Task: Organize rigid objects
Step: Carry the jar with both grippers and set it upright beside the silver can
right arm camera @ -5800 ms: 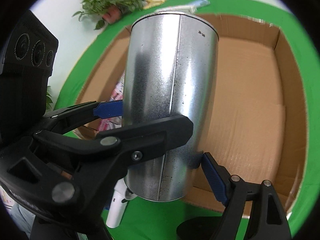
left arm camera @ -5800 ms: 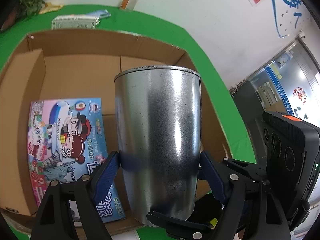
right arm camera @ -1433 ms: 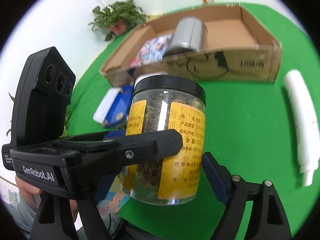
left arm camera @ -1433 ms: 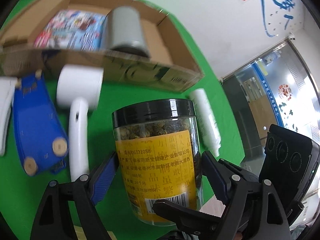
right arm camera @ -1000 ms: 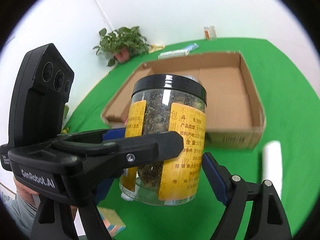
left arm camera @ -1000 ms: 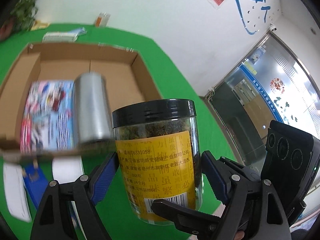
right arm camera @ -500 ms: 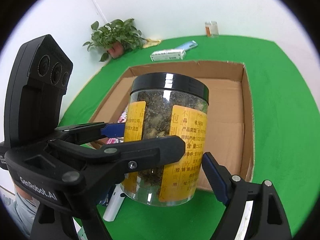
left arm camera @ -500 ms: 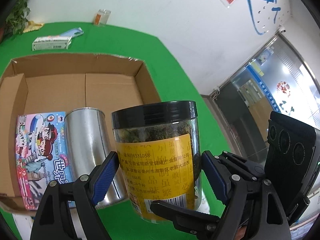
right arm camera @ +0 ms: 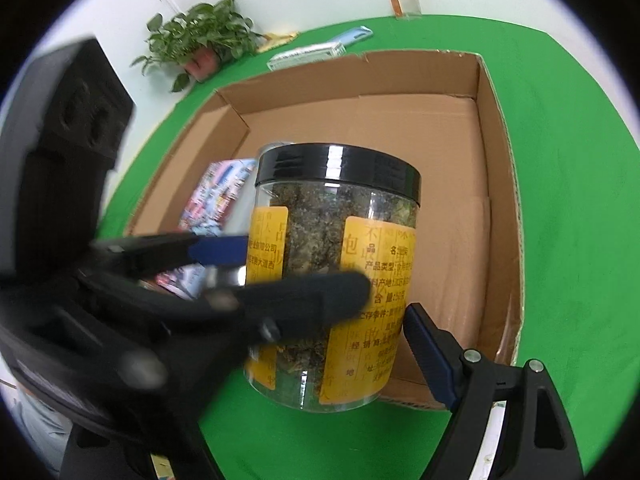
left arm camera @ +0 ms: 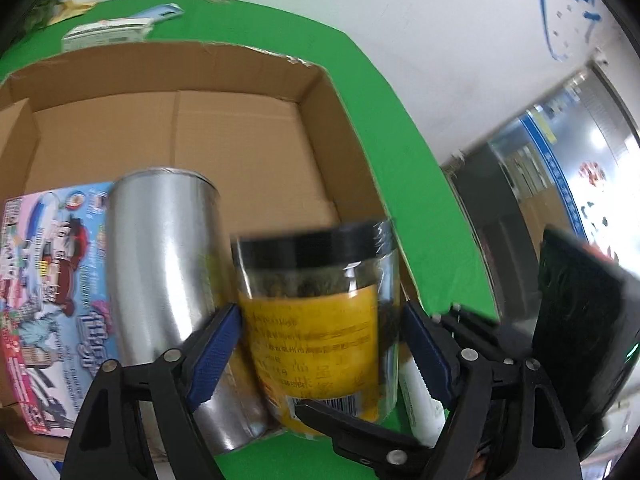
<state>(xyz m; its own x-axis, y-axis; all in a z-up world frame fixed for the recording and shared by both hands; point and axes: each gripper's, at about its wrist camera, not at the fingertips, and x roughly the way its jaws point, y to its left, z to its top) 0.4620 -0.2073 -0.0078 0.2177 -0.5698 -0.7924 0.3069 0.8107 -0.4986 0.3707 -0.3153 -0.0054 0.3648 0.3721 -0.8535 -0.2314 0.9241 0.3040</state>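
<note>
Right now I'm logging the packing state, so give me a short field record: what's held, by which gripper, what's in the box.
held: jar, black lid, yellow label
left gripper: jaws closing, pads on jar
right gripper: clamped on jar
box: holds steel can, upright, and picture book, flat
jar position: above box's near edge, beside can
outside box: white bottle on green table

Left gripper (left arm camera: 320,344): black plastic arms, blue ribbed pads (left arm camera: 214,350), silver screw heads. Camera block (left arm camera: 576,344), black, at 3 o'clock, green LED on its edge. Right gripper (right arm camera: 324,300): same build, blue pads (right arm camera: 430,356), silver screws at 5 o'clock.
</note>
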